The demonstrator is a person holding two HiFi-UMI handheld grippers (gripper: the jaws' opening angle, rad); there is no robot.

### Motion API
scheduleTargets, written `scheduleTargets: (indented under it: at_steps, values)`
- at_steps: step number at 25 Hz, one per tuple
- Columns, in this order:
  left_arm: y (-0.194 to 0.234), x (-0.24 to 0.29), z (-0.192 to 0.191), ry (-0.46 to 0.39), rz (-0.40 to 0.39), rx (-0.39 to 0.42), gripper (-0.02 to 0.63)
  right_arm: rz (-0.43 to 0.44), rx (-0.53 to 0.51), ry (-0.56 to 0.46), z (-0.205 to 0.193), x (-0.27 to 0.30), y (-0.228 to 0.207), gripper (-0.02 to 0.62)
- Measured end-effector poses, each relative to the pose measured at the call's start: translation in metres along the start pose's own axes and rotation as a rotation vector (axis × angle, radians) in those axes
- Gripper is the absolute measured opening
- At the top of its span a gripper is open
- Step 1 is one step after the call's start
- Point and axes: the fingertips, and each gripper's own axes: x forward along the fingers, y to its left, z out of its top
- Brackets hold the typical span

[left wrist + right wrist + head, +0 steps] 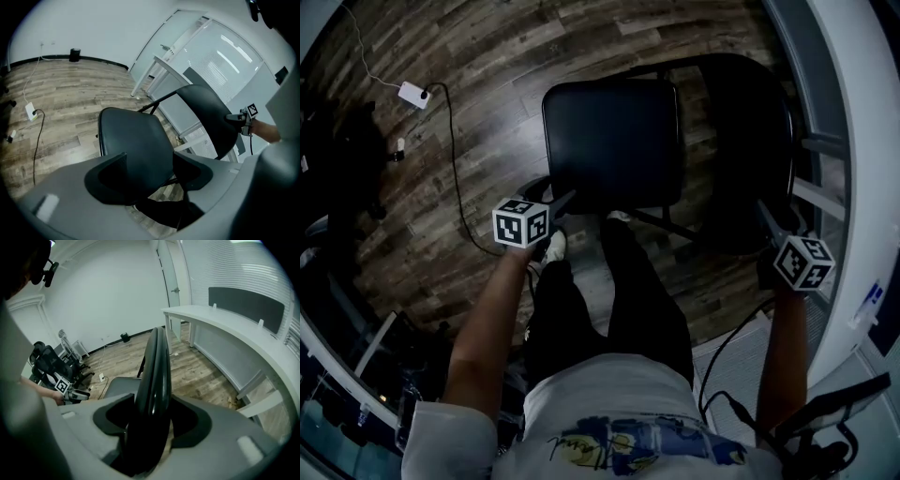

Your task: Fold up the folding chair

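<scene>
Head view showed the black metal folding chair point(614, 141) standing open on the wood-plank floor point(422, 56), its padded seat straight ahead of the person and its curved backrest point(741, 131) to the right. The right tongs point(150, 420) stood wide astride the backrest's top edge, which ran edge-on between the jaws without being pinched. The left tongs point(150, 171) were also wide and empty, just short of the seat's near left corner. Folding probably turned on the left tongs lifting the seat toward the backrest, which the right tongs would steady
</scene>
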Motion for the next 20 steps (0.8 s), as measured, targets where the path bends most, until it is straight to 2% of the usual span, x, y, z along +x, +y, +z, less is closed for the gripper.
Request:
scheduleTargets:
  at_steps: [10,20]
  values:
    - [0.073,0.062,-0.032,0.038,0.022,-0.155,0.354,0.029,-0.002,-0.013,0.002,0.013,0.003,0.221]
    - [0.111,0.109,-0.060,0.024,-0.046,-0.324,0.396,0.061,0.000,-0.007,0.006,0.012,0.010,0.213]
